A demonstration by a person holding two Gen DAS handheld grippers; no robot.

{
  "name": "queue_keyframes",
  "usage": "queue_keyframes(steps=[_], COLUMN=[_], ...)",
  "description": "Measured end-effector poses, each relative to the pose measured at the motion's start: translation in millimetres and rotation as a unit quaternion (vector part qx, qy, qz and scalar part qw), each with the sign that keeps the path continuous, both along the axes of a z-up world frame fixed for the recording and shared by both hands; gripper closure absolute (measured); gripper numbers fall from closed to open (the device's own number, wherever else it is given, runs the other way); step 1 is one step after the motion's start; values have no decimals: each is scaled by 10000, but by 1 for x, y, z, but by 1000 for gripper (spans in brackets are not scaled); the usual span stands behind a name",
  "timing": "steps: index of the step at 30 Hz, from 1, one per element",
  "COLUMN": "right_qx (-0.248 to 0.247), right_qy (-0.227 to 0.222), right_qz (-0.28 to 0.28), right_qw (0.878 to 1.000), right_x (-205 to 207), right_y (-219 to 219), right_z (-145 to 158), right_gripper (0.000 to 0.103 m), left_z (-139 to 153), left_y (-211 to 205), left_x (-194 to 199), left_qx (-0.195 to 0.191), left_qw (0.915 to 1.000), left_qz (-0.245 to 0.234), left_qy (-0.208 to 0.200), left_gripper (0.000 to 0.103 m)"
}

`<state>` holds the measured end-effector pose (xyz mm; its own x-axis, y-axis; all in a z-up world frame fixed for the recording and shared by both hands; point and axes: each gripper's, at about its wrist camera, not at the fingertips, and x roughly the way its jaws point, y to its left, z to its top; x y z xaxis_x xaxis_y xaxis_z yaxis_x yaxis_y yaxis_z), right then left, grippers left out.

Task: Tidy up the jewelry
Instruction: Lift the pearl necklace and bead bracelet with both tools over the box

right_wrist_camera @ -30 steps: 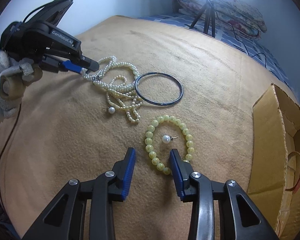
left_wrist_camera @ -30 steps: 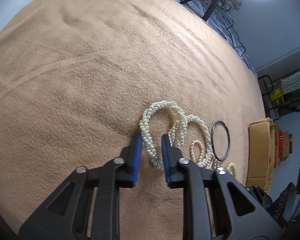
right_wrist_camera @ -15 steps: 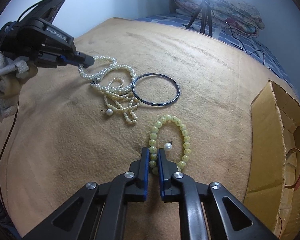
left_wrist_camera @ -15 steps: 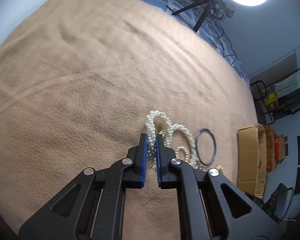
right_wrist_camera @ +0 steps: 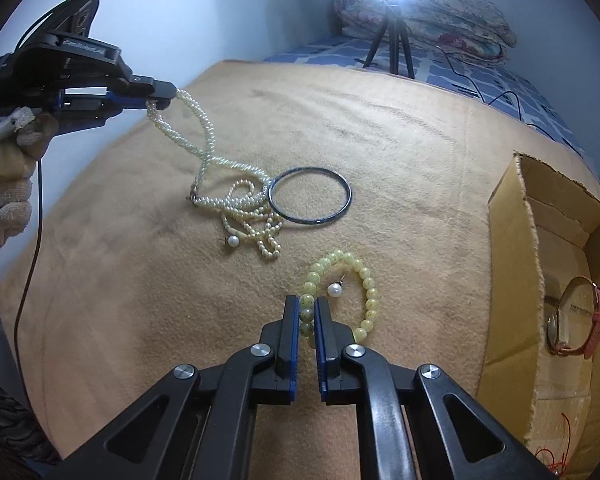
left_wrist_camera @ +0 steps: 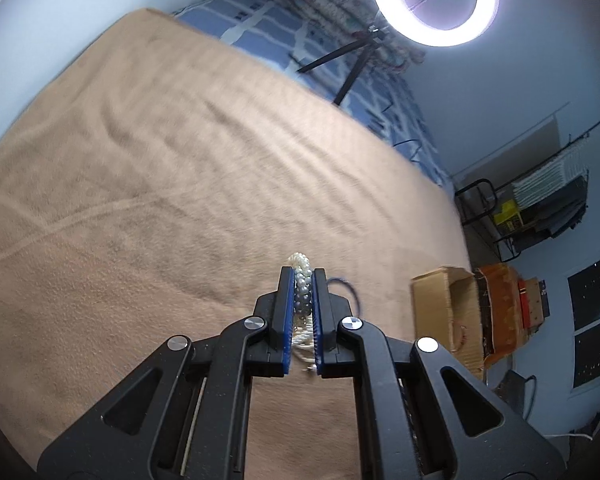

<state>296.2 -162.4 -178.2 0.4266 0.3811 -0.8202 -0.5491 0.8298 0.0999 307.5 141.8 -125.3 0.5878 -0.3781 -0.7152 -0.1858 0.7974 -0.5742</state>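
The left tool (right_wrist_camera: 162, 94) is clamped on one loop of the pearl necklace (right_wrist_camera: 204, 160), with the twisted rope of pearls seen pinched between its blue pads (left_wrist_camera: 286, 312) in its own view; from the right-hand view that loop hangs off the tan blanket (right_wrist_camera: 400, 152) while the rest trails down to a tangle lying at about nine o'clock of the dark bangle (right_wrist_camera: 310, 195). That rope is limp and light, so it will swing and drag its tangled strands along; a pinch across the thick twist seems the safest hold, though smooth pearls could slide. The right tool (right_wrist_camera: 307, 316) is closed on the near side of the yellow bead bracelet (right_wrist_camera: 340, 292), which I would judge springy and light. A loose pearl earring (right_wrist_camera: 334, 290) sits inside its ring and may roll. The cardboard box (right_wrist_camera: 516, 248) stands at three o'clock.
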Motion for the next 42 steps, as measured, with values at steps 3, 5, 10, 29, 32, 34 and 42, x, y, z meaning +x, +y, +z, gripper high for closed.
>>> queue_keyframes(steps=[3,5,10,29,32,34,42], right_qx=[144,253,681,1325,1315,1323,1330], right_qy=[29,46,141,-23,-132,-199,-501], right_qz=[-49,-77,-177,-429,-477,-521,-781], right_qw=[9999,9996,9974,9902,9901,9896,9868], right_x=[-1,-1,-1,-8,-11,-14,-24], right_y=[-5,-8,-18,-55,-65,-74,-116], right_z=[6,10,21,58,66,72,94], right_gripper=[98,98,98,98,98,98,98], left_z=[15,23,48,111,120,125,145], left_y=[-1,-2,-2,-28,-40,-49,-96], left_x=[-2,-5,-17,-39,-39,-37,-27], left_qx=[-56,-108,-159,-73,-69,-65,-97], left_qw=[9999,9997,9988,9955,9946,9939,9900], left_qz=[-14,-11,-28,-337,-454,-543,-880], left_qy=[-144,-222,-457,-878,-929,-961,-1096], left_gripper=[97,97,97,97,97,97,97])
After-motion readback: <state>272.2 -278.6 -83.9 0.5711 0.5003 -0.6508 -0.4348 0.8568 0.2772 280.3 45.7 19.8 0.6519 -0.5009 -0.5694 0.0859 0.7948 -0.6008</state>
